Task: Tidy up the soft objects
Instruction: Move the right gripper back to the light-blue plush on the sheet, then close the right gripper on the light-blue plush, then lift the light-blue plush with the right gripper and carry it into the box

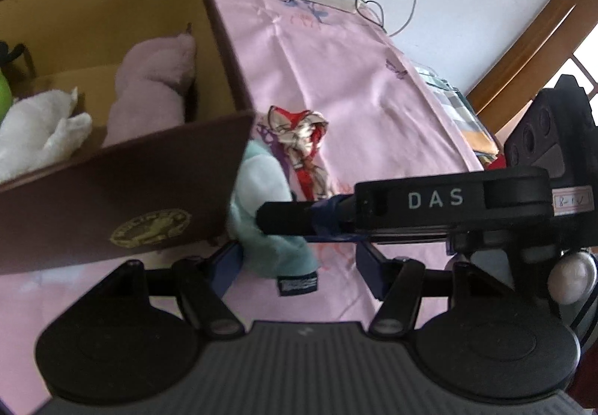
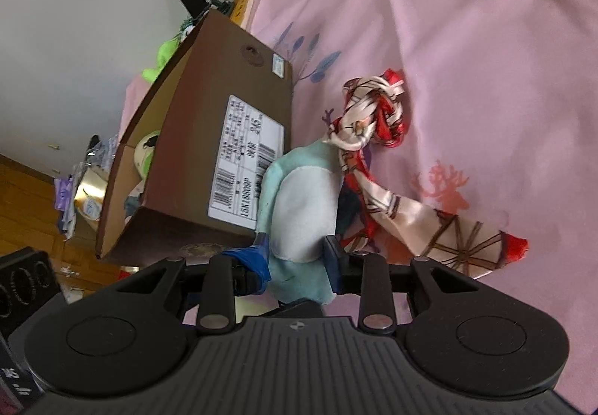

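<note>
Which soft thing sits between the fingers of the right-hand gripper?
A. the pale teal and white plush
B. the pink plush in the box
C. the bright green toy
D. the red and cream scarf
A: in the right wrist view the teal and white plush stands between the right gripper fingers, while the scarf lies beside it on the pink cloth.

Left wrist view close above the pink sheet [image 1: 336, 71], angled down toward the far wall, open brown box [image 1: 123, 190] at left, right wrist view low and rolled (horizon tilted), both sharing box, teal plush [image 2: 302, 198], patterned scarf [image 2: 373, 123]
</note>
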`<control>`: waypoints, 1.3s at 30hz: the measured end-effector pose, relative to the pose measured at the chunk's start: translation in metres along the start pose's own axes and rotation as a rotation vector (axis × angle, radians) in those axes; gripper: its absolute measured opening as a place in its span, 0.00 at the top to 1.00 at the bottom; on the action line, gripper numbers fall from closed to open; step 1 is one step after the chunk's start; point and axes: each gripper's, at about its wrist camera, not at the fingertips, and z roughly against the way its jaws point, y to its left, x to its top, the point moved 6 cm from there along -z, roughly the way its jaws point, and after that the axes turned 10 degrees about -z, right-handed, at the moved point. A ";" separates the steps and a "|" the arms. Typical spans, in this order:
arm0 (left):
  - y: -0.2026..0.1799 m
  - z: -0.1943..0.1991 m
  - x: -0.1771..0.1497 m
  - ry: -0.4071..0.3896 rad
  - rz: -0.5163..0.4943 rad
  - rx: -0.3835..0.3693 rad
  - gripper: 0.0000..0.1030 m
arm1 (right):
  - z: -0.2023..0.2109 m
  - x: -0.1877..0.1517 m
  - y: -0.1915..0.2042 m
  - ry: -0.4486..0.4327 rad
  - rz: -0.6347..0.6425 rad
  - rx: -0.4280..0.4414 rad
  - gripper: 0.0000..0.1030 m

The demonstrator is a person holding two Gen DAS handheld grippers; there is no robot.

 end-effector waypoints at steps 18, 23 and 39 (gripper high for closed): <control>-0.055 0.060 0.023 -0.109 -0.227 -0.147 0.39 | 0.071 -0.014 0.028 -0.078 0.002 0.075 0.96; -0.047 0.091 0.045 -0.207 -0.268 -0.141 0.39 | 0.084 -0.004 0.065 -0.161 0.062 0.120 0.96; 0.067 0.137 0.063 -0.255 -0.117 -0.036 0.38 | -0.001 0.016 0.160 -0.099 0.240 0.142 0.96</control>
